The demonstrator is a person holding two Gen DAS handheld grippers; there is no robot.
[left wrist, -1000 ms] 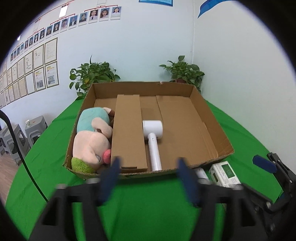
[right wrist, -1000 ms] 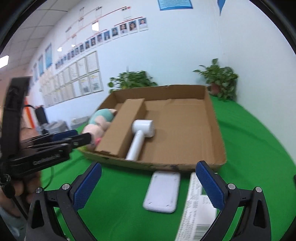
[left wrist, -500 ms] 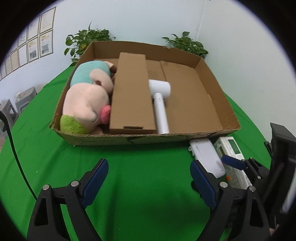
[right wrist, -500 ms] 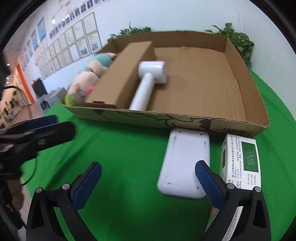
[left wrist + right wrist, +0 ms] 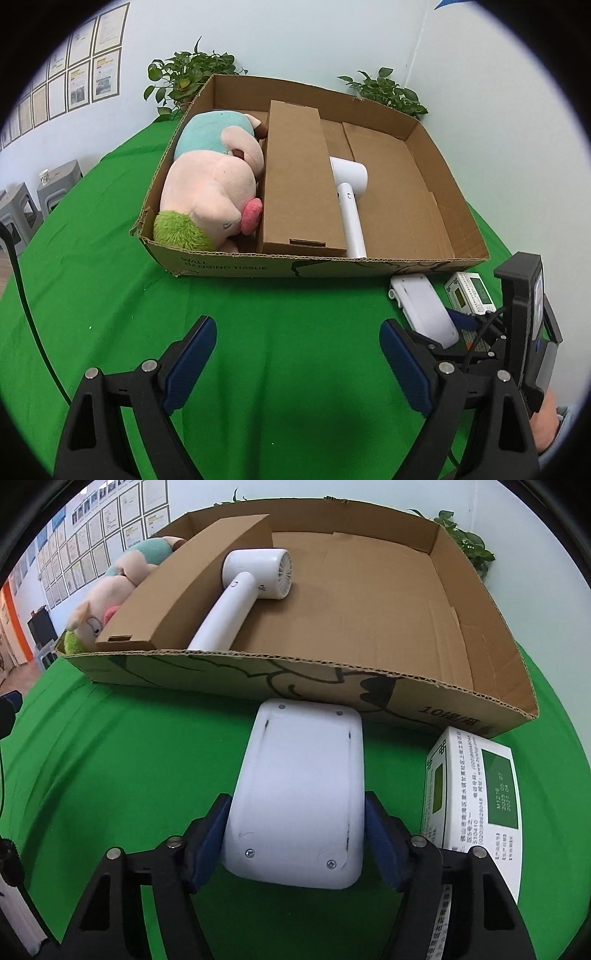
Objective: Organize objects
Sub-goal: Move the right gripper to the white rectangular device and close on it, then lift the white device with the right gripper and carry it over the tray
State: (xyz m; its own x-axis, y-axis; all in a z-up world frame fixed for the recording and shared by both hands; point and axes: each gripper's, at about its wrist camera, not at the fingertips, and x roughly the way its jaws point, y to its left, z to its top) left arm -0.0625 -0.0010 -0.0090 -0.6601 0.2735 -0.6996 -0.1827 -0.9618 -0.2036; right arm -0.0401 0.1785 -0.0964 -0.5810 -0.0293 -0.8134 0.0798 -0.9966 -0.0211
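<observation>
Your right gripper (image 5: 295, 838) has its blue pads (image 5: 207, 843) set on either long side of the white plastic case (image 5: 299, 794), at the end nearest you; they look to be touching or all but touching it, and the case lies flat on the green cloth (image 5: 140, 760), so I would judge this a grip just being made, not yet a lift. The case runs lengthwise straight away from that gripper, and its far end meets the near wall of the cardboard tray (image 5: 332, 675). That is what the next move turns on: the tray lies dead ahead, and the case must clear that wall before going forward.

The case is smooth, hard and rounded at the corners, with small screws in its face, so the pads may slip on it; squeeze squarely.

Just right of the case, apart from it, lies a white and green printed carton (image 5: 472, 794), also against the tray's near wall.

Inside the tray, the right half of the floor is bare corrugated board. To the left lie a white hair dryer (image 5: 251, 590), handle toward you, then a long brown box (image 5: 192, 583), then a soft plush pig (image 5: 110, 598) against the left wall.

Your left gripper (image 5: 297, 362) hangs spread wide and empty over the cloth, left of the case and farther from it.
</observation>
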